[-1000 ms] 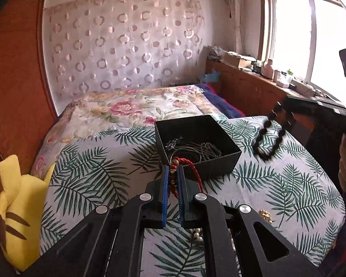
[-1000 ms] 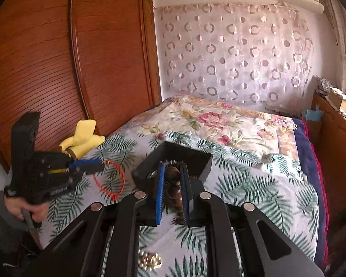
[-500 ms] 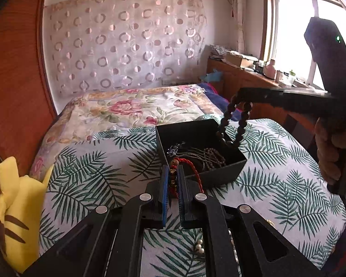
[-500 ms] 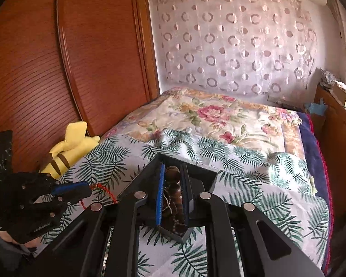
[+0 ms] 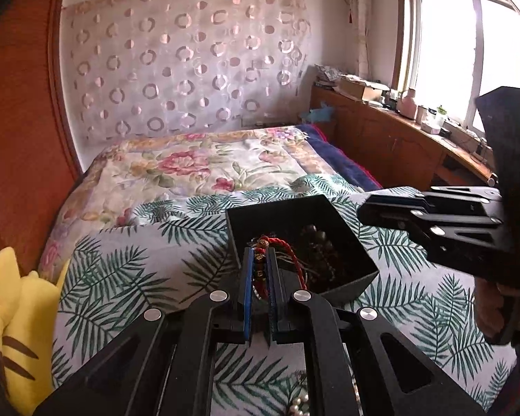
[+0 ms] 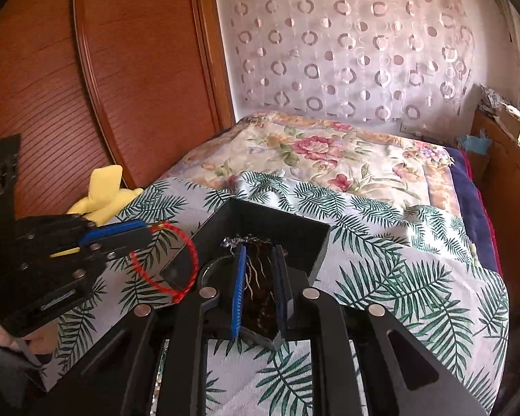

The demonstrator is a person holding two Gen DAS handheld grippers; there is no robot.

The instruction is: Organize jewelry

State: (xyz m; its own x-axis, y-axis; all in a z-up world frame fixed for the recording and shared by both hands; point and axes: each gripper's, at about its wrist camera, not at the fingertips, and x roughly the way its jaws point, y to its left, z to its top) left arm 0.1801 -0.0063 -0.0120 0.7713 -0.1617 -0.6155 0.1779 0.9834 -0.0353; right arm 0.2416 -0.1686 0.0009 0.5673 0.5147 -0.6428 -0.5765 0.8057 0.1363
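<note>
The red bracelet [image 5: 287, 260] hangs pinched between the closed fingers of the left gripper [image 5: 259, 260], at the near left edge of the black box [image 5: 280, 211] on the bed [image 5: 138, 253]. The right gripper [image 6: 260, 263] hovers over the box, fingers parted and holding nothing; dark beads [image 5: 320, 246] lie inside.

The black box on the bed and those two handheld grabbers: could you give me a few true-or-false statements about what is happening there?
1. The left gripper pinches a red cord bracelet. True.
2. The right gripper carries a dark bead bracelet. False: nothing sits between its spread fingers; dark beads lie in the black box.
3. The box stands on a leaf-print cloth. True.
4. A yellow plush toy sits inside the box. False: it lies at the bed's edge.
</note>
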